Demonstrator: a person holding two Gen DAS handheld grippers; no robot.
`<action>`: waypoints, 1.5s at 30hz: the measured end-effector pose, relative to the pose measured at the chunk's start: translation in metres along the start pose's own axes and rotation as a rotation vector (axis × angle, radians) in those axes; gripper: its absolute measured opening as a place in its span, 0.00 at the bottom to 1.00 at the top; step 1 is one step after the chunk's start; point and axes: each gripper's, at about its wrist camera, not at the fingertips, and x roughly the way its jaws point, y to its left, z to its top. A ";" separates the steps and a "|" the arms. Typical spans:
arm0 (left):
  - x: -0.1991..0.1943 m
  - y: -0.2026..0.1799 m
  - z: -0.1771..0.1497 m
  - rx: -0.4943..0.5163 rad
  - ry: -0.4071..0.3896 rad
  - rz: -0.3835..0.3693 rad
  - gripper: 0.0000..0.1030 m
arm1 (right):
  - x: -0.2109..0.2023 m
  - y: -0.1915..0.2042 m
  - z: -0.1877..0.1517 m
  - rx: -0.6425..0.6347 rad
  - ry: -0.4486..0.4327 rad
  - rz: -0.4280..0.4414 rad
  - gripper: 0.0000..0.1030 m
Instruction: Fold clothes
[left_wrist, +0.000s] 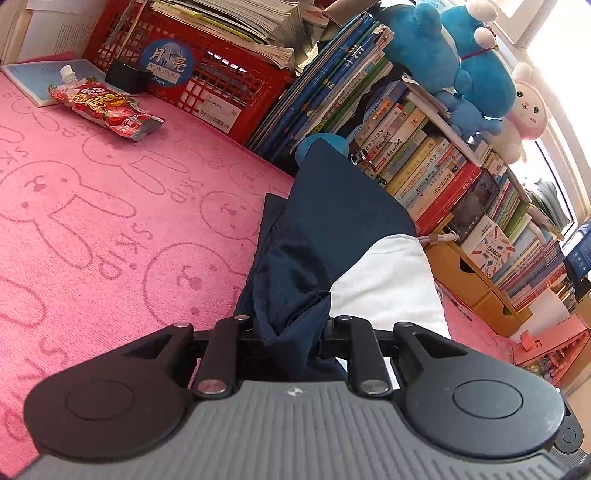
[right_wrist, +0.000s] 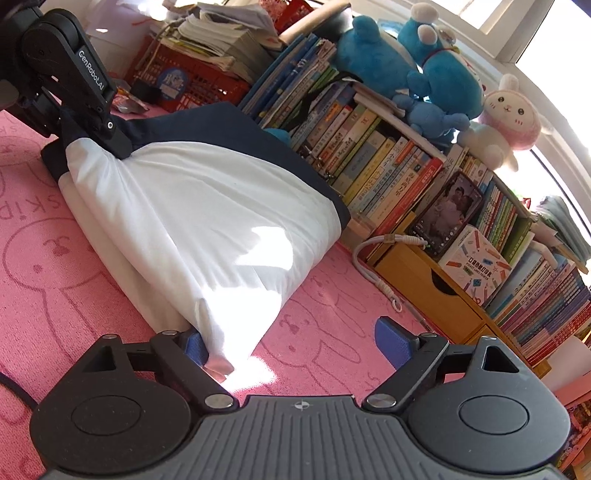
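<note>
Your right tool (right_wrist: 295, 341) sits nearest, its 2 blue-padded fingers (right_wrist: 393, 345) spread wide over the pink rabbit-print mat (right_wrist: 55, 280); the near white corner of the garment (right_wrist: 207, 221) lies just beside the left pad, and nothing is pinched between them. The folded garment, white with navy parts, lies on the mat and runs away from you toward the back edge, where its navy end rests close to the row of books (right_wrist: 373, 162).

Your left tool (left_wrist: 291, 328) is pressed together on a bunched navy fold of the garment (left_wrist: 332, 229); from the right wrist view you see that tool (right_wrist: 79, 122) gripping the far left corner, lifting the cloth a little there.

Farther out on the mat lies a red snack pouch (left_wrist: 103, 107) in front of a red crate (left_wrist: 207, 81) stacked with papers. Above the books sit blue plush toys (right_wrist: 417, 70) and a pink rabbit plush (right_wrist: 506, 114) by the window.
</note>
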 end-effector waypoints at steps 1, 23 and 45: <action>-0.001 0.003 0.003 -0.010 0.005 -0.006 0.24 | 0.000 0.001 0.000 -0.008 -0.004 -0.005 0.85; -0.012 -0.122 -0.039 0.567 -0.151 0.199 0.75 | 0.000 0.004 0.000 -0.009 -0.004 -0.008 0.86; 0.015 -0.066 -0.036 0.614 0.012 0.462 1.00 | -0.003 -0.020 -0.012 0.041 -0.002 0.069 0.94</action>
